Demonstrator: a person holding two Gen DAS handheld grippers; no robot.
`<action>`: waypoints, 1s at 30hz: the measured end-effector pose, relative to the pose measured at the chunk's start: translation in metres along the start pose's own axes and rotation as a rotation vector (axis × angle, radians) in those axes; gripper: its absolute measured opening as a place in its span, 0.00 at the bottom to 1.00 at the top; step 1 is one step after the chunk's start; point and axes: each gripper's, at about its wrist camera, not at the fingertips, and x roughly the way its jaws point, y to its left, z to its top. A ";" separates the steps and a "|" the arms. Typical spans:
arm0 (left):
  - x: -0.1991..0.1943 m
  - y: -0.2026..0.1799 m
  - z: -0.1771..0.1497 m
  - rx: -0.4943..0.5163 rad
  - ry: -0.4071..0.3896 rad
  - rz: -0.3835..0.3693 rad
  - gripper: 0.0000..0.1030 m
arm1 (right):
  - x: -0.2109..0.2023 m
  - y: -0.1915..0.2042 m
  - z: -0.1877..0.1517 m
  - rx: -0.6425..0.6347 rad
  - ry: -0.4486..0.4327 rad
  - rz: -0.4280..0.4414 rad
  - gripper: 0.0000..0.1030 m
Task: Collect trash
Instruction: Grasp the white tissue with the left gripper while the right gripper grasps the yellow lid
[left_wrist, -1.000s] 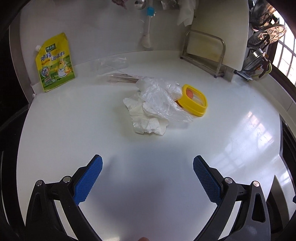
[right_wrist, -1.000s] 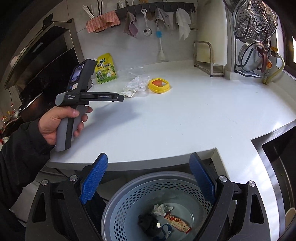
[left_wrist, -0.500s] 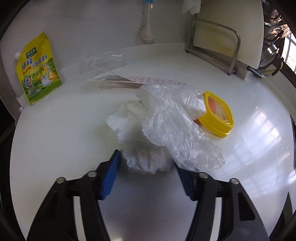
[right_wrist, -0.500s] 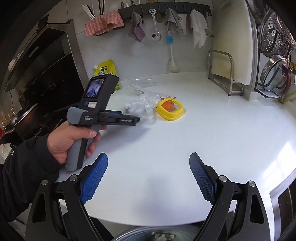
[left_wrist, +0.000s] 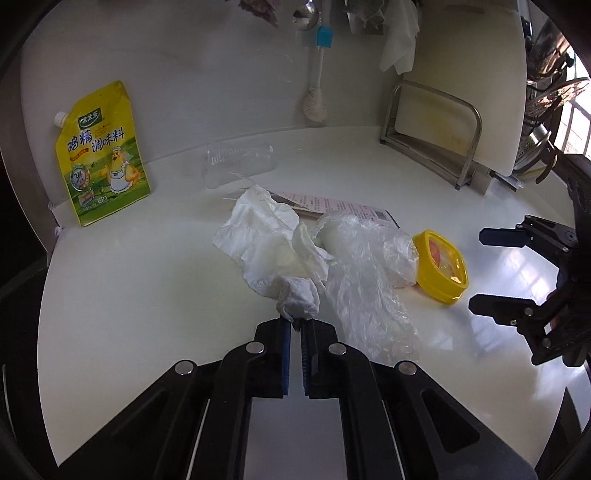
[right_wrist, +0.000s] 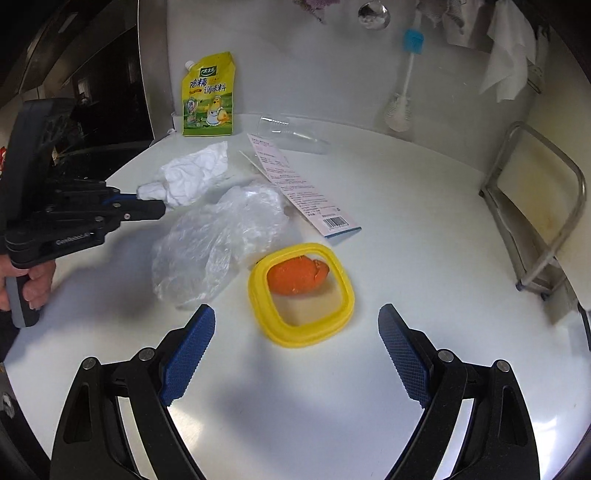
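My left tool (left_wrist: 296, 325) pinches the crumpled white tissue (left_wrist: 273, 251); my right tool (right_wrist: 295, 343) gapes over the yellow-rimmed lid (right_wrist: 301, 293); clear plastic bag (right_wrist: 218, 236), printed wrapper (right_wrist: 299, 184) await on the white worktop (right_wrist: 406, 240)

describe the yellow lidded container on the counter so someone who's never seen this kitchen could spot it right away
On the white counter, look right in front of the open right gripper. The yellow-rimmed container sits beside the crumpled clear plastic bag. Unlike the upright yellow seasoning pouch at the wall, it lies flat, with something orange showing through its clear lid.
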 end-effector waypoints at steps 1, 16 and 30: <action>0.001 0.003 0.000 -0.010 0.002 0.006 0.05 | 0.006 -0.001 0.004 -0.007 0.012 0.024 0.83; 0.001 0.007 -0.001 -0.028 -0.016 0.037 0.05 | 0.022 0.003 -0.001 -0.012 0.098 0.110 0.63; -0.039 -0.019 0.001 0.027 -0.130 0.005 0.05 | -0.071 0.026 -0.041 0.078 -0.048 0.078 0.63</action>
